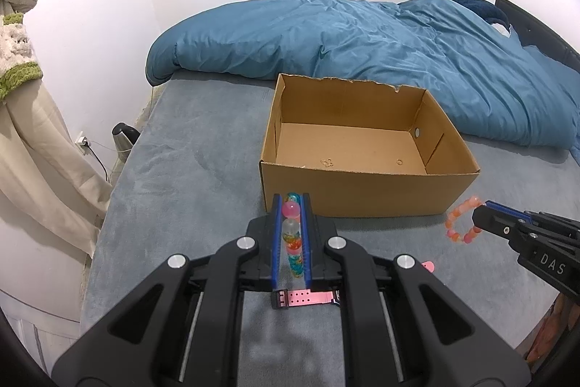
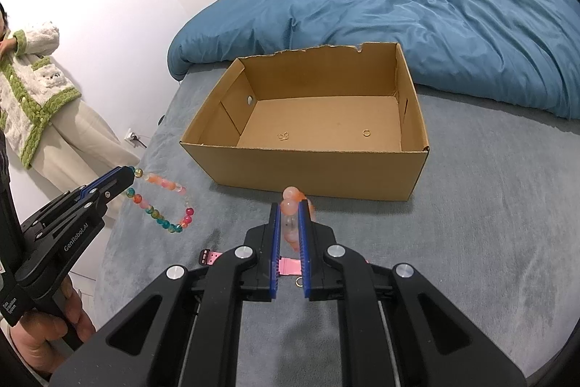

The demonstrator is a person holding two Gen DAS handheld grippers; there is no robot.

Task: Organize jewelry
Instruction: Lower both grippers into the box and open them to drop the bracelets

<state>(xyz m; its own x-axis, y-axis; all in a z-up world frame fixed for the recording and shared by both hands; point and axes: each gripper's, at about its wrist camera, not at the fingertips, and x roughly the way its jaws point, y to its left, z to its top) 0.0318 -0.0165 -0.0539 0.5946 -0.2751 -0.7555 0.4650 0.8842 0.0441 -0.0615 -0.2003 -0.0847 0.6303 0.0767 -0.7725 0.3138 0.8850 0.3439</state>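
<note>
Left gripper (image 1: pixel 292 205): jaws clamped on a multicoloured bead bracelet (image 1: pixel 293 234), held above the grey bed surface (image 1: pixel 188 176), near the front wall of the cardboard box (image 1: pixel 362 194). In the left wrist view the beads are seen edge-on between the blue pads; only in the right wrist view is the full loop seen, hanging free from the gripper tip at the left.

Right gripper (image 2: pixel 291 205): jaws clamped on an orange-pink bead bracelet (image 2: pixel 291 202), also lifted off the bed, just before the box front. Its loop is shown whole only in the left wrist view, at the right edge.

Both grippers are pointed forward and downward toward the box.

Box: open-topped, on the bed; a butterfly-shaped piece (image 2: pixel 283 135) and a small ring (image 2: pixel 366 132) are seen on its floor.

Pink watch strap (image 1: pixel 308 297): flat on the bed, near, below the grippers.

Blue duvet (image 1: pixel 362 38): bunched at the far side.

Recorded in the right wrist view only: a hand (image 2: pixel 47 332) on the left gripper's handle; a person in a cream and green cardigan (image 2: pixel 32 89) at the far left.
</note>
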